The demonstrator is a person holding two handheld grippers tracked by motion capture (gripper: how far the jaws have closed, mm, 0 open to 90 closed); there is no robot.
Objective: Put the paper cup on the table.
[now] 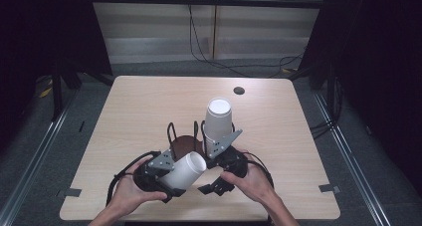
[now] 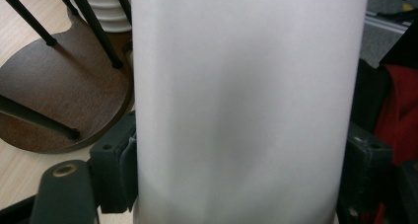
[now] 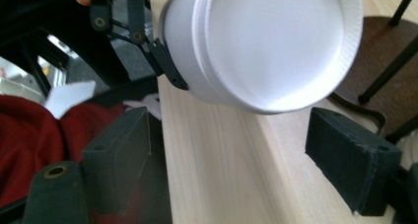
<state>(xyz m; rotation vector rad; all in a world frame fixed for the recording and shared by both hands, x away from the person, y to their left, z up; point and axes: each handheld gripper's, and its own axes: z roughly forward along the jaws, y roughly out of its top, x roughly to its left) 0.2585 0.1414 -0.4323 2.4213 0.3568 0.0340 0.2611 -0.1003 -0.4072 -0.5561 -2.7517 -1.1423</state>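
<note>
Left claw grips the white cup lying level, base toward the open right claw.

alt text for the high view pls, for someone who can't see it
Over a light wooden table, the left gripper clamps a white paper cup lying on its side, mouth toward the right gripper. Behind them, a stack of upside-down white paper cups stands in a dark wooden round-based holder with black wire posts. The person's hands enter from the bottom edge.

Desk evenly lit from above, surroundings dark, soft short shadows, high view slightly soft, white cup blurred and featureless up close, no harsh glare
</note>
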